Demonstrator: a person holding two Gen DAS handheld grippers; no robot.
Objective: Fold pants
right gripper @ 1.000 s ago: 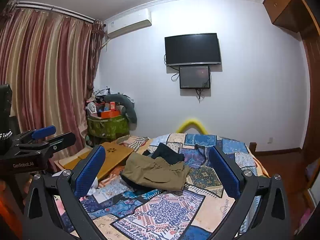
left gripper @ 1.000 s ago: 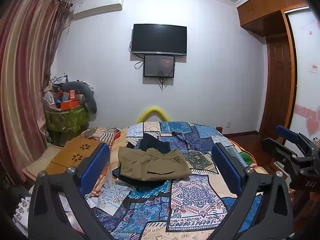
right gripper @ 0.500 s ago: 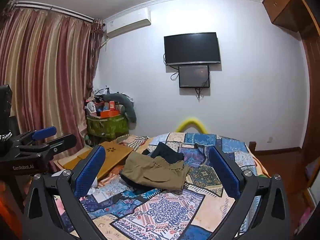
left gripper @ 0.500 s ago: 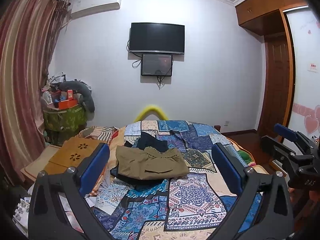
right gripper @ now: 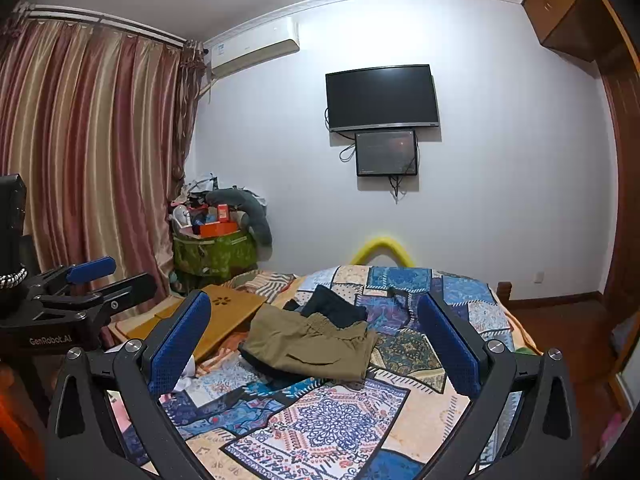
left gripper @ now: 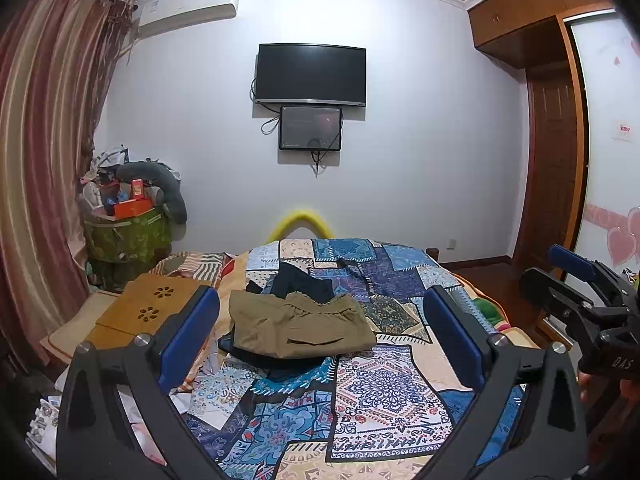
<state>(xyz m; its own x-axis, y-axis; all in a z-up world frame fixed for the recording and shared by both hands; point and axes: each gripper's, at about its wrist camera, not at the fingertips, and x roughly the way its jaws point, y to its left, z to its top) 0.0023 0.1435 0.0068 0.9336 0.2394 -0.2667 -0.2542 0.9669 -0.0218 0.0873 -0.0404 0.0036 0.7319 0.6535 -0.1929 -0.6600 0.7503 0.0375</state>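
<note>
Khaki pants [left gripper: 300, 330] lie folded in a flat stack on the patchwork bedspread [left gripper: 384, 392], on top of a dark garment [left gripper: 298, 280]. They also show in the right wrist view [right gripper: 310, 346]. My left gripper [left gripper: 320, 332] is open and empty, held well back from the pants above the bed's near part. My right gripper [right gripper: 314, 344] is open and empty too, at a similar distance. Each gripper shows at the edge of the other's view, the right one [left gripper: 580, 292] and the left one [right gripper: 80, 296].
A wooden lap desk [left gripper: 148, 310] lies at the bed's left side. A green basket piled with clutter [left gripper: 128, 232] stands by the curtain [left gripper: 36, 160]. A TV [left gripper: 310, 74] hangs on the far wall. A wardrobe and door [left gripper: 552, 160] are at the right.
Both views have drifted slightly, the left one tilting a little. The pants have not moved and both grippers stay open.
</note>
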